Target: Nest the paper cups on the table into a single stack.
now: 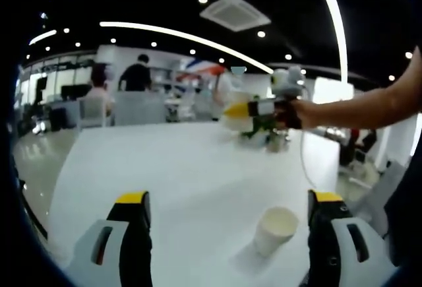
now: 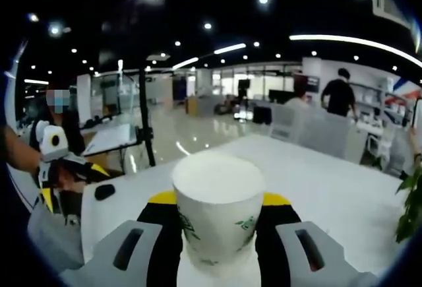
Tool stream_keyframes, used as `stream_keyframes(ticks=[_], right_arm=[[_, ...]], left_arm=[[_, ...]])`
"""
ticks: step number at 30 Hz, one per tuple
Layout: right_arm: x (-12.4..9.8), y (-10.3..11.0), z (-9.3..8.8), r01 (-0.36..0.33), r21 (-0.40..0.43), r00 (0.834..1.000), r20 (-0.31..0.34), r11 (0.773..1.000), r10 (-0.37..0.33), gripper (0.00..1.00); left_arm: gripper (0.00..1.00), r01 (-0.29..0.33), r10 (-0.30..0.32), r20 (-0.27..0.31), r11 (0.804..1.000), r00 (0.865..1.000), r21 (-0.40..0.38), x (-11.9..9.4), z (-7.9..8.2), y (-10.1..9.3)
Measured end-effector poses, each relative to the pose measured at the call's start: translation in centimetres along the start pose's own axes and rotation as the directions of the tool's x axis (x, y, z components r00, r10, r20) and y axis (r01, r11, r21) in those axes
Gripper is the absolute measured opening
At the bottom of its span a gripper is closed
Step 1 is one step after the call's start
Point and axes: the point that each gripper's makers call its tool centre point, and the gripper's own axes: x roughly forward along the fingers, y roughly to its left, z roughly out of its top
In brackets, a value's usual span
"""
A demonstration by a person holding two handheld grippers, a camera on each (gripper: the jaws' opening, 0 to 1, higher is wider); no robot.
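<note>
Right tool is clamped on an upright paper cup at lower centre. Your left tool stands apart, a second cup on the worktop at lower right. Next, lower yours into it.

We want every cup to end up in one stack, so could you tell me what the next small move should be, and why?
Probably bring the right hand-held gripper, shut on a paper cup, over the loose cup standing upright on the white table between the left hand-held gripper's open jaws, then lower it in. The held cup is off the table and nothing is nested yet.
</note>
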Motion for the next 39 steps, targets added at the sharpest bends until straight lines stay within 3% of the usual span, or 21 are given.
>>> stream_keyframes(ticks=[26,39], right_arm=[[-2.9,6.5,0.2,-0.114,0.027,0.993,0.023,0.993,0.114,0.40],[-4.4,10.3,-0.1,-0.224,0.040,0.974,0.034,0.974,0.223,0.41]], left_arm=[[0.92,0.099,-0.099,0.002,0.995,0.995,0.012,2.0,1.2,-3.4],[0.88,0.153,-0.153,-0.001,0.988,0.988,0.007,2.6,1.4,-4.9]])
